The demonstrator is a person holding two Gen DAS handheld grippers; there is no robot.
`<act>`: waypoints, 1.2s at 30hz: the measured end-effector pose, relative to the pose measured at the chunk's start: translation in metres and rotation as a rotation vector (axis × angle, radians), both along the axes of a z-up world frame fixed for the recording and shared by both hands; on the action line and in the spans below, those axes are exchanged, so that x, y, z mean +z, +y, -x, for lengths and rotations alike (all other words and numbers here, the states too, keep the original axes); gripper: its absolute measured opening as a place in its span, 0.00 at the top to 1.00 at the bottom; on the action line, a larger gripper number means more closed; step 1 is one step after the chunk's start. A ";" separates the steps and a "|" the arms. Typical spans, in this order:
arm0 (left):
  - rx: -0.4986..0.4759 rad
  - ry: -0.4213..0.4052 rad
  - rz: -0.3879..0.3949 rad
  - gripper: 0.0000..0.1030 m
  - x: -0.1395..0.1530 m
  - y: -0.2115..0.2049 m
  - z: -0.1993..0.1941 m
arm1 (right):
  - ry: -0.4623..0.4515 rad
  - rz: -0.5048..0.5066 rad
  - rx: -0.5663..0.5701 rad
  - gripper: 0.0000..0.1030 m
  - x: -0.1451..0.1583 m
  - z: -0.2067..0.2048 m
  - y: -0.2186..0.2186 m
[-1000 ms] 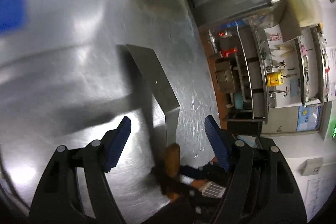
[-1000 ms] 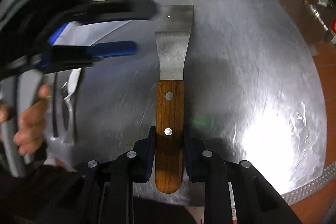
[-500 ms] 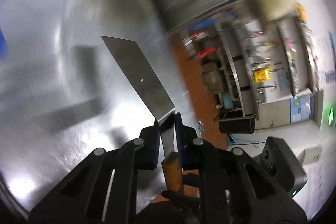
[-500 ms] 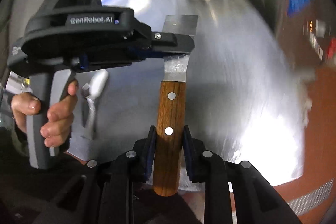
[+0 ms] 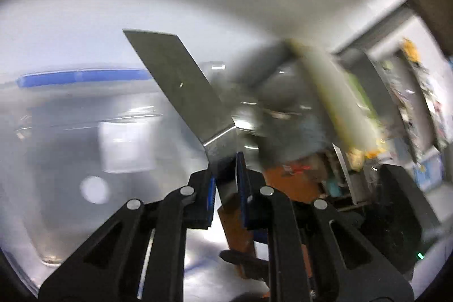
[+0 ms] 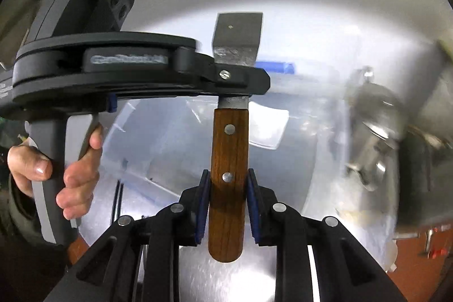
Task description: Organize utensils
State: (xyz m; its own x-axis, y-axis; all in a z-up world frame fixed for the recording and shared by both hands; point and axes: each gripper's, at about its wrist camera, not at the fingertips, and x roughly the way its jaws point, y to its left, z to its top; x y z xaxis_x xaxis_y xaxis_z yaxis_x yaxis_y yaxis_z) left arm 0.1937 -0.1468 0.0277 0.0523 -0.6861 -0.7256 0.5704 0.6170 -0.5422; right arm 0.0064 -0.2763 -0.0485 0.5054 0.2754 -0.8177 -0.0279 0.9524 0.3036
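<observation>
A metal scraper (image 6: 228, 160) with a flat steel blade and a riveted wooden handle is held up in the air. My right gripper (image 6: 228, 186) is shut on the wooden handle. My left gripper (image 5: 226, 174) is shut on the blade's neck just above the handle; it shows from the side in the right wrist view (image 6: 226, 77). In the left wrist view the blade (image 5: 181, 92) slants up to the left and the handle (image 5: 236, 225) hangs below the pads.
A clear plastic bin with a blue rim (image 5: 82, 74) and a white label stands behind the scraper, also in the right wrist view (image 6: 271, 129). A metal container (image 6: 376, 129) is blurred at the right. The steel table (image 6: 215, 282) lies below.
My left gripper closed on the blade's neck. Both grippers have lifted the scraper off the table and tilted up toward the clear bin.
</observation>
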 end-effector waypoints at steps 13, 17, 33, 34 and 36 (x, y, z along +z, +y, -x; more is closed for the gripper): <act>-0.002 0.285 -0.170 0.88 -0.152 -0.028 -0.061 | 0.416 -0.084 -0.047 0.75 -0.121 -0.083 0.003; 0.019 0.344 -0.213 0.87 -0.177 -0.033 -0.063 | 0.465 -0.062 -0.063 0.74 -0.131 -0.089 0.004; 0.041 0.018 -0.108 0.52 -0.051 0.027 0.001 | 0.118 -0.033 0.058 0.61 0.004 0.014 0.059; 0.050 -0.016 -0.058 0.49 -0.031 0.046 0.022 | 0.100 -0.030 0.109 0.58 0.005 0.032 0.076; 0.062 -0.058 0.015 0.41 -0.009 0.077 0.053 | 0.115 -0.018 0.167 0.58 -0.010 0.056 0.103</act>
State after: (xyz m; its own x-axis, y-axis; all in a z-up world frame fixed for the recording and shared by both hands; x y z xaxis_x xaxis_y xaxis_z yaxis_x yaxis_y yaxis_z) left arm 0.1411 -0.0701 0.0184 0.1367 -0.6908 -0.7101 0.5621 0.6443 -0.5186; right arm -0.0494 -0.1738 -0.0581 0.3548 0.3629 -0.8616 -0.1488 0.9318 0.3311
